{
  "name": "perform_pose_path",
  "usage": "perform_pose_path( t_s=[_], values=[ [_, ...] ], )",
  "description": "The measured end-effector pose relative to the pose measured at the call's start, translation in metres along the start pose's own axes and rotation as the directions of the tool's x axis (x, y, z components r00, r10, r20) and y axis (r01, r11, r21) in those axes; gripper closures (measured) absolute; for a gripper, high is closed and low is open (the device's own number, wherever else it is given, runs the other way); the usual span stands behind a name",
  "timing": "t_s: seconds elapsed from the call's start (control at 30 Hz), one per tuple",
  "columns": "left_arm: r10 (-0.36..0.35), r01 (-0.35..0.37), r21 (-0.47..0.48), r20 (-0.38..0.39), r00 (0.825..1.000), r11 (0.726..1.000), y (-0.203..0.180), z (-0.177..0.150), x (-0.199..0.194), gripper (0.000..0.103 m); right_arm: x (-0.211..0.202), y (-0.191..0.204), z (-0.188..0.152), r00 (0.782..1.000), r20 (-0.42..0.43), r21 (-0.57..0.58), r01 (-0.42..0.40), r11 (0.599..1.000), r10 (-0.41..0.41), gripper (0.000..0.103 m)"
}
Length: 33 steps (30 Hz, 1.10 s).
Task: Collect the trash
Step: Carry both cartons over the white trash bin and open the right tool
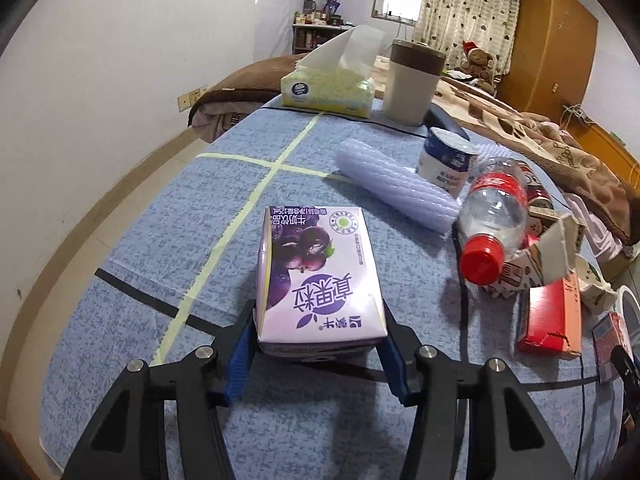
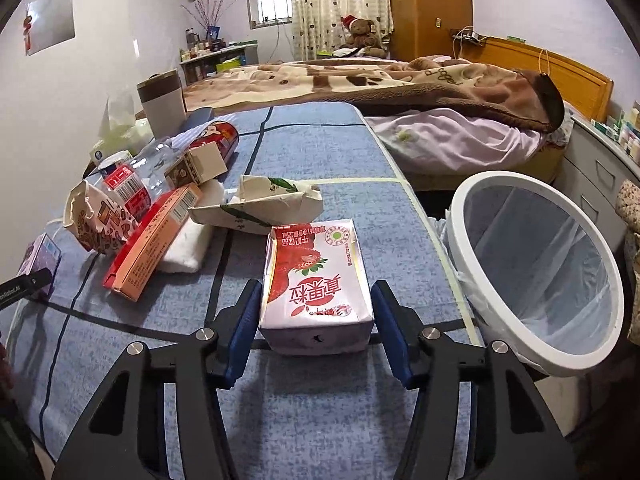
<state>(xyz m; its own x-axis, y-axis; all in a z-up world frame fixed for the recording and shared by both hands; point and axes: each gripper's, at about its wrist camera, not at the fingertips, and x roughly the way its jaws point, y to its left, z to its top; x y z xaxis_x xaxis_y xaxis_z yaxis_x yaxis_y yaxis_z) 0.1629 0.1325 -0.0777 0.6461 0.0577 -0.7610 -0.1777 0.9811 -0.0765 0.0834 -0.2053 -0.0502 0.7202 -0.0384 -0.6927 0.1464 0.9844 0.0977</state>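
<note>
1. Two cartons lie flat on the blue-clothed tabletop [image 1: 132,216], each between a gripper's blue pads.
2. Left gripper [image 1: 320,344]: jaws clamped on the purple grape milk carton [image 1: 318,276], near the front edge.
3. Right gripper [image 2: 316,332]: jaws flank the red strawberry milk carton [image 2: 316,284]; contact unclear, right pad seems just apart.
4. White lined trash bin [image 2: 540,272] beside the tabletop's right edge.

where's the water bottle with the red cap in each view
Left wrist view: the water bottle lies right of centre, its red cap towards the camera.
Right wrist view: the same bottle lies in the pile at left, mostly hidden; its cap is not visible.
Shared landmark: the grey cup with a brown band, at the table's far end.
</note>
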Motion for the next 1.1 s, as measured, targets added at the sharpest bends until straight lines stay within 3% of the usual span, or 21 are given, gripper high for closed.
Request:
perform_pose_path(
  t_s=[0.37, 0.6, 0.87, 1.1],
  values=[
    [-0.062, 0.060, 0.029, 0.051, 0.997, 0.998, -0.015, -0.009, -0.036, 0.048, -0.018, -0.007, 0.007, 0.997, 0.064, 0.008, -0.041, 0.999, 0.040, 0.046],
    [-0.133, 0.125, 0.093, 0.084, 0.988, 0.988, -0.046, -0.015, -0.066, 0.048, -0.037, -0.017, 0.013, 0.992, 0.116, 0.002, -0.058, 0.998, 0.057, 0.046],
    [-0.252, 0.229, 0.189, 0.112, 0.961, 0.955, -0.105, -0.018, -0.098, 0.048, -0.050, -0.044, 0.019, 0.988, 0.148, 0.028, -0.051, 0.998, 0.046, 0.046],
    [-0.316, 0.277, 0.258, 0.122, 0.941, 0.925, -0.155, -0.021, -0.114, 0.048, -0.060, -0.071, 0.022, 0.984, 0.175, 0.057, -0.025, 0.998, 0.014, 0.046]
  ],
)
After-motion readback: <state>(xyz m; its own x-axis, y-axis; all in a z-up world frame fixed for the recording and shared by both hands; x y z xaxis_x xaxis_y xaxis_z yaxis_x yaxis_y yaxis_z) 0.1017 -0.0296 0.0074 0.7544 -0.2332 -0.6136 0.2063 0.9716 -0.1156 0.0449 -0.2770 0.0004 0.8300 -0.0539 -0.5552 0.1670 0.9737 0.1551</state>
